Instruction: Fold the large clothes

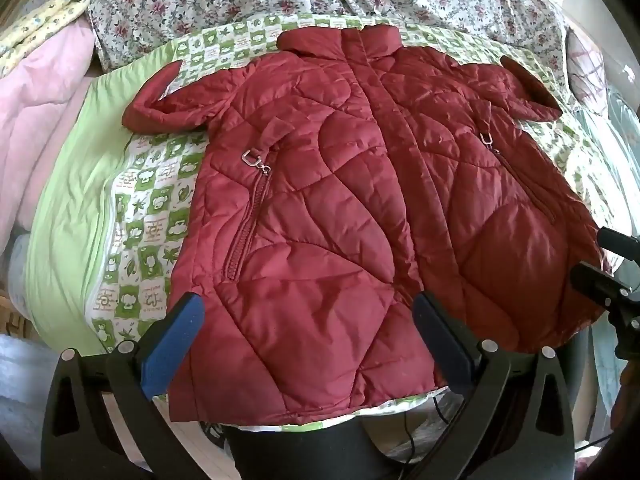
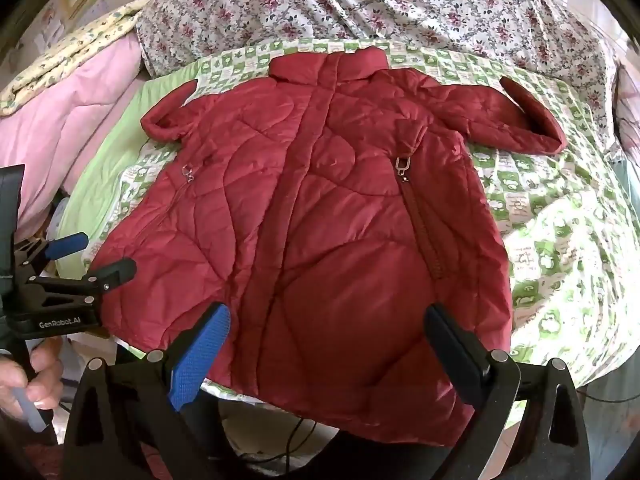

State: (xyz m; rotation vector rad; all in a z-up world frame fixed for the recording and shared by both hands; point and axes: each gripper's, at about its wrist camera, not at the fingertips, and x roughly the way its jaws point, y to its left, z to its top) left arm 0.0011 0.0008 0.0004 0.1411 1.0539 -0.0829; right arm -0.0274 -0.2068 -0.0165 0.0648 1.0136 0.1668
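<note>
The red quilted jacket (image 1: 340,208) lies front up, flat and zipped, sleeves spread, on a green checked sheet (image 1: 152,216) over the bed. Both the left tongs (image 1: 308,344) and right tongs (image 2: 328,344) hover wide open above its hem, gripping nothing.

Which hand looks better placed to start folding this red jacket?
About even, maybe left: the left gripper hangs open over the jacket hem near its edge; the right gripper is open mid-hem.
</note>
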